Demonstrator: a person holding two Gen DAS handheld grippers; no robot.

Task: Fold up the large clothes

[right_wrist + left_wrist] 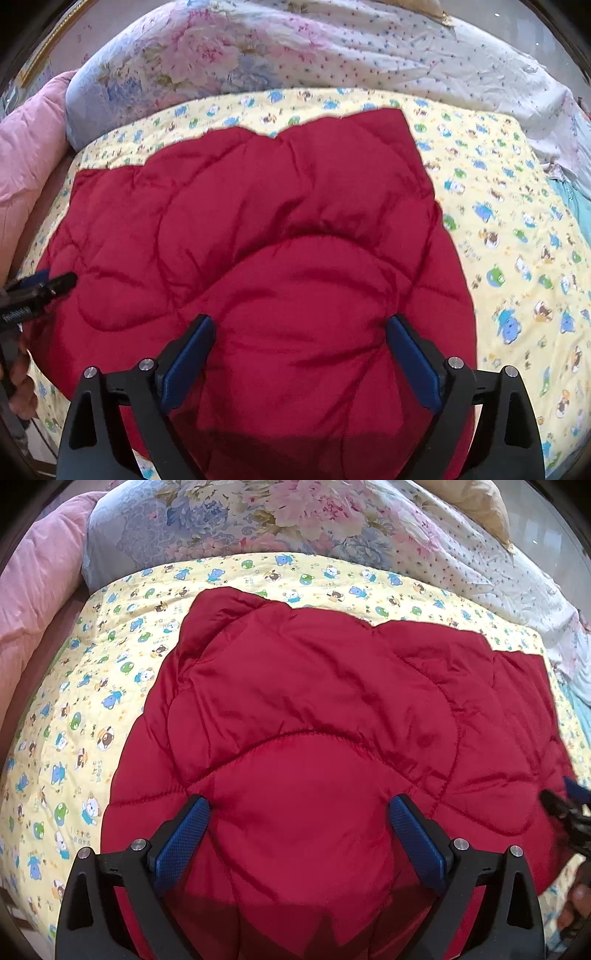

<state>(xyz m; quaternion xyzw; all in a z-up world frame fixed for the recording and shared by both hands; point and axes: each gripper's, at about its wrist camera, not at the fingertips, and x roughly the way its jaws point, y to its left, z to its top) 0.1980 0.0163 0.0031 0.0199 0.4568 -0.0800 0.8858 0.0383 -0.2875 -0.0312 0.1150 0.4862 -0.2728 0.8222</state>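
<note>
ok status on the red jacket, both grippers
Left gripper open, right gripper open, both over the cloth, nothing held. Red quilted jacket lying spread on the yellow bear-print quilt. Nothing lying on the jacket.

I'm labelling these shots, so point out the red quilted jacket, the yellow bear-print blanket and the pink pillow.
red quilted jacket (314,686): left wrist view, middle of its padded surface.
yellow bear-print blanket (517,236): right wrist view, bare stretch right of the jacket.
pink pillow (40,576): left wrist view, its upper face at far left.
</note>
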